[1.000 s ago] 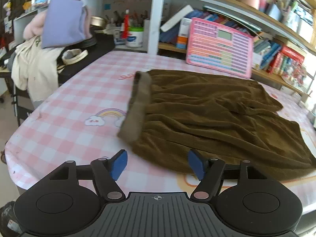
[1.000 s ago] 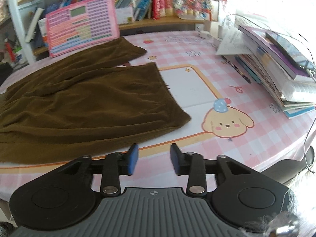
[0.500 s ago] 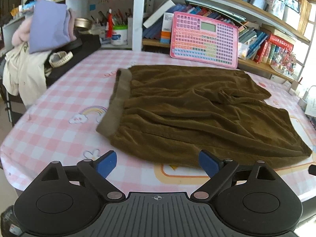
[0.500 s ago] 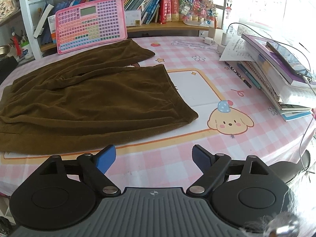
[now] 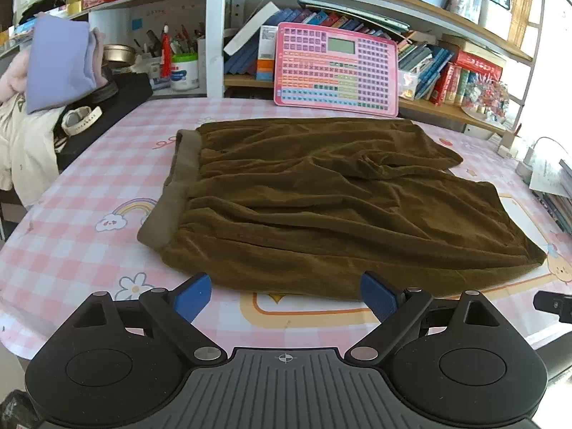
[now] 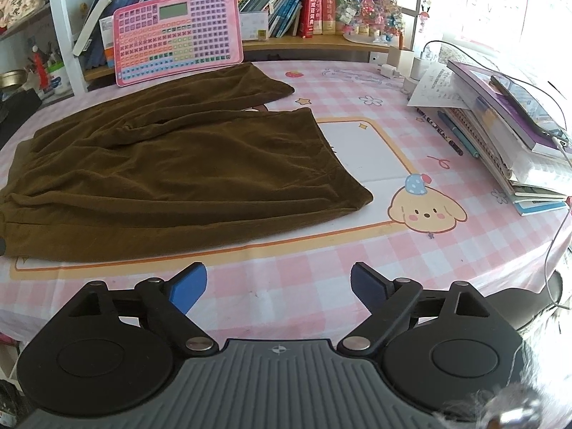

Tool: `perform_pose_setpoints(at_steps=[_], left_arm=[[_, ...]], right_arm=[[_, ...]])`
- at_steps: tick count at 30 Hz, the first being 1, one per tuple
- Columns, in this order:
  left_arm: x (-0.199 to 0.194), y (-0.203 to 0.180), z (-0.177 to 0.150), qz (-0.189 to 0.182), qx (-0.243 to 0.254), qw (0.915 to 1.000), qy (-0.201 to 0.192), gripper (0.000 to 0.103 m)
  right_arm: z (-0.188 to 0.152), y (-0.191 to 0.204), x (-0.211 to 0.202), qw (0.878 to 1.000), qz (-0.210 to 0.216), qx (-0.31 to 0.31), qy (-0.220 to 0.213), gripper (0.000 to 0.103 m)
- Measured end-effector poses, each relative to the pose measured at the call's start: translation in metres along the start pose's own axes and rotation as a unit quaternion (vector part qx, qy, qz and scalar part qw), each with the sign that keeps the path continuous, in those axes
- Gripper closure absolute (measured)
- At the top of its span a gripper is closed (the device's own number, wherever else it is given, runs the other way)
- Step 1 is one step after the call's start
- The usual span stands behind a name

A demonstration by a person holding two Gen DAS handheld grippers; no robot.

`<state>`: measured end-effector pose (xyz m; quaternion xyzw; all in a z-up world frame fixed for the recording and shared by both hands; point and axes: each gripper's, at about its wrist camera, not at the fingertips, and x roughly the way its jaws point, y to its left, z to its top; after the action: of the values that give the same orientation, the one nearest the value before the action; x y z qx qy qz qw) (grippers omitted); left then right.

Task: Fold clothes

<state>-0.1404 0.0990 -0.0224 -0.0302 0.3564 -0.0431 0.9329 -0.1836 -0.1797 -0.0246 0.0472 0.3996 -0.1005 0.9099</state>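
Left wrist view looks across a pair of brown, velvety corduroy-like shorts [image 5: 321, 207] lying flat on the pink-and-white checked tablecloth [image 5: 78, 250], which is printed with rainbows, flowers and a yellow cartoon puppy. The fabric is soft and rumpled, creased in long ridges, with a paler ribbed waistband [image 5: 171, 193] at the left end and two wide leg openings toward the right. The left gripper [image 5: 286, 298] hovers just short of the near hem — its blue-padded fingers [image 5: 191, 296] are spread wide and hold nothing.

From the right wrist view, the same shorts [image 6: 171, 171] spread over the left half of the table, the near leg's corner resting beside a white panel framed in orange on the cloth. The right gripper [image 6: 279, 287] sits over bare tablecloth [image 6: 286, 257], apart from the garment, its blue fingers [image 6: 187, 286] likewise wide apart and empty.

A pink plastic learning tablet [image 5: 336, 71] with a grid of small coloured buttons and a grey screen leans against the wooden bookshelf [image 5: 447, 111] behind the shorts. Books stand packed on the shelf; a thick red volume [image 6: 316, 7] carries Chinese characters too small to read. At the right edge, a slanted stack of books and papers [image 6: 507, 136] bears a dark phone with a cable. A folded lilac cloth [image 5: 60, 60] and a white watch strap [image 5: 80, 119] lie on a dark surface at the far left
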Motion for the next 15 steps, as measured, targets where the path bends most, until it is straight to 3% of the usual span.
perform_pose_setpoints(at_steps=[15], left_arm=[[0.007, -0.002, 0.002, -0.02, 0.012, 0.9997, 0.007, 0.009]], right_arm=[[0.003, 0.011, 0.001, 1.0, -0.008, -0.012, 0.003, 0.01]])
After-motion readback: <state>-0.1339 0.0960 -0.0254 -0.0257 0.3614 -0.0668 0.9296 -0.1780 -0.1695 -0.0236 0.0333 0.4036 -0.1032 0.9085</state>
